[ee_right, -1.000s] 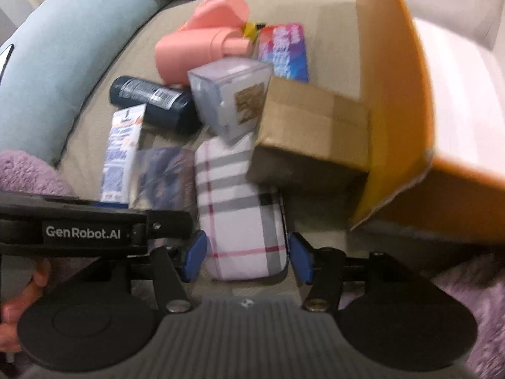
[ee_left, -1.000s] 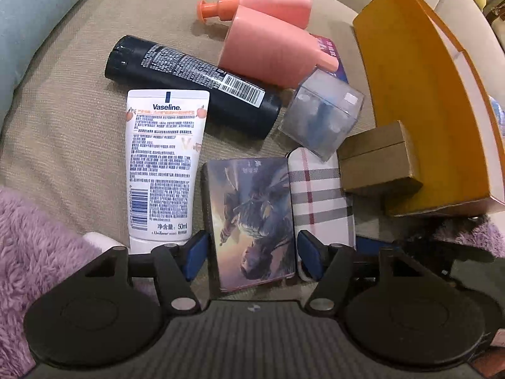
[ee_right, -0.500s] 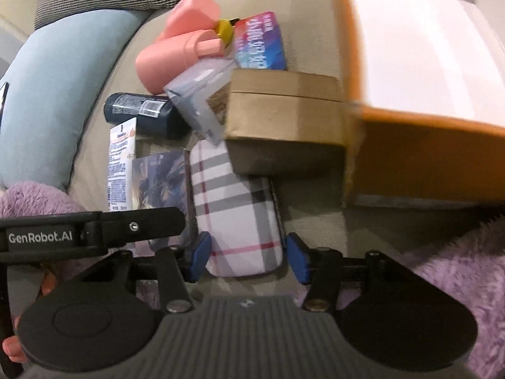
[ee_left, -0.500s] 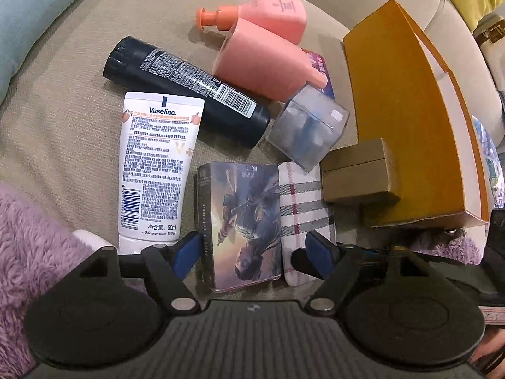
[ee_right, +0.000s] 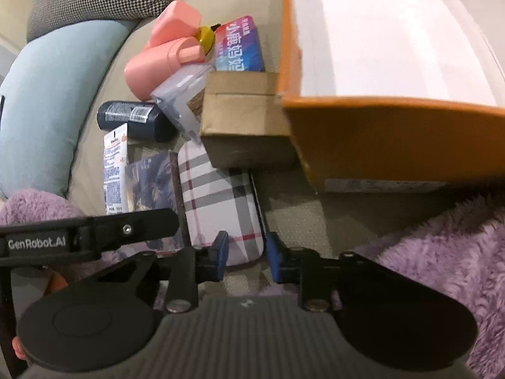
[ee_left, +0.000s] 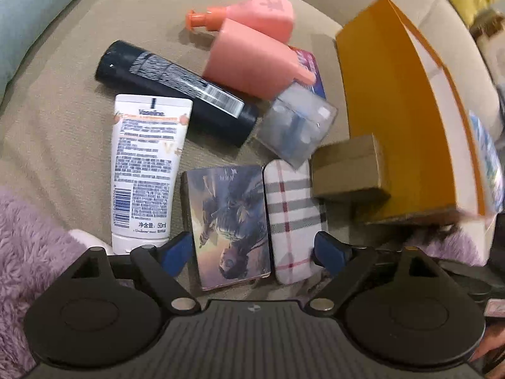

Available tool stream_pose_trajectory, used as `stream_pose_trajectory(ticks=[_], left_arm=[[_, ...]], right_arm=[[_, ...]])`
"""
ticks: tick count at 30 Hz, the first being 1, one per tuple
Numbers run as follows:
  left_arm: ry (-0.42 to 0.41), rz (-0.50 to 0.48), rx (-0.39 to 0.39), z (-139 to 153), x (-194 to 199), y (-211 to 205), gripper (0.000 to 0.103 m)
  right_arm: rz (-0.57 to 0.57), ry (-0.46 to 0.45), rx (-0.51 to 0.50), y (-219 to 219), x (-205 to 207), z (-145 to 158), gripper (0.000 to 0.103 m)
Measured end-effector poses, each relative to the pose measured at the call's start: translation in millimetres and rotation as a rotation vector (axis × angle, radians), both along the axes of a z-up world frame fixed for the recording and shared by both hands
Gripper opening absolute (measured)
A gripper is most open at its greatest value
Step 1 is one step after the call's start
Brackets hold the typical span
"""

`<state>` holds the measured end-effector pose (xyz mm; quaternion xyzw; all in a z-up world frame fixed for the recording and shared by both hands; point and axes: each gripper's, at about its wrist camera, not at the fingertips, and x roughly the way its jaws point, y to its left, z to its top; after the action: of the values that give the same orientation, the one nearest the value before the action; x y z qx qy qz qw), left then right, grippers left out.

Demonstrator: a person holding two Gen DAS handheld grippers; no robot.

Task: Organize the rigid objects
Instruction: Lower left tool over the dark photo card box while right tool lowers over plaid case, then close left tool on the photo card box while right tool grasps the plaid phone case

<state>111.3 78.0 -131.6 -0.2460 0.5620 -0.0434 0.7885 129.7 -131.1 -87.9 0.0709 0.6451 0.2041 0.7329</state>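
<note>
Orange cardboard box (ee_right: pixel 394 139) sitting open at far right on the sofa cushion (ee_left: pixel 63 145), brown carton (ee_right: pixel 243 120) touching its left wall. Judging the step: picking the plaid case (ee_right: pixel 221 202) for boxing. Right gripper (ee_right: pixel 243 254) closing around the case's near end, pads not visibly pressing yet. Left gripper (ee_left: pixel 252 252) opening wide, straddling picture card box (ee_left: pixel 230 218) and case, holding nothing. Needing next: firm pinch, lifting, carrying right into the box.

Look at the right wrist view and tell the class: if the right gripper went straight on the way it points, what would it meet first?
Most likely the plaid case. Its near end lies between the right gripper's closing jaws; whether the pads touch it yet is unclear. Beyond it sits the brown cardboard box.
</note>
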Motion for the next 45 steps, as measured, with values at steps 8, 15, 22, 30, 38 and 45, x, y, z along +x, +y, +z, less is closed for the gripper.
stream_pose_trajectory(ticks=[8,15,22,30,38,45], left_arm=[[0.015,0.058,0.027,-3.0,1.6,13.0,0.056],[-0.001,0.054,0.057,3.2,-6.5,10.8,0.043],[0.052,0.075,0.069,-16.7,7.6,9.2,0.066],[0.043,0.095,0.012,-23.1,9.0,17.9,0.065],[-0.006,0.074,0.078,2.8,-12.1,17.5,0.035],[-0.042,0.056,0.052,20.8,-32.3,17.6,0.024]], right_arm=[[0.024,-0.040,0.029,13.6,13.6,-9.2,0.055],[0.077,-0.091,0.041,17.3,7.3,-6.3,0.044],[0.044,-0.037,0.056,7.6,7.2,-8.0,0.038],[0.057,-0.055,0.075,15.4,6.9,-16.9,0.055],[0.090,-0.113,0.051,12.0,-2.4,1.2,0.029],[0.159,-0.151,0.079,22.2,-12.2,29.6,0.017]])
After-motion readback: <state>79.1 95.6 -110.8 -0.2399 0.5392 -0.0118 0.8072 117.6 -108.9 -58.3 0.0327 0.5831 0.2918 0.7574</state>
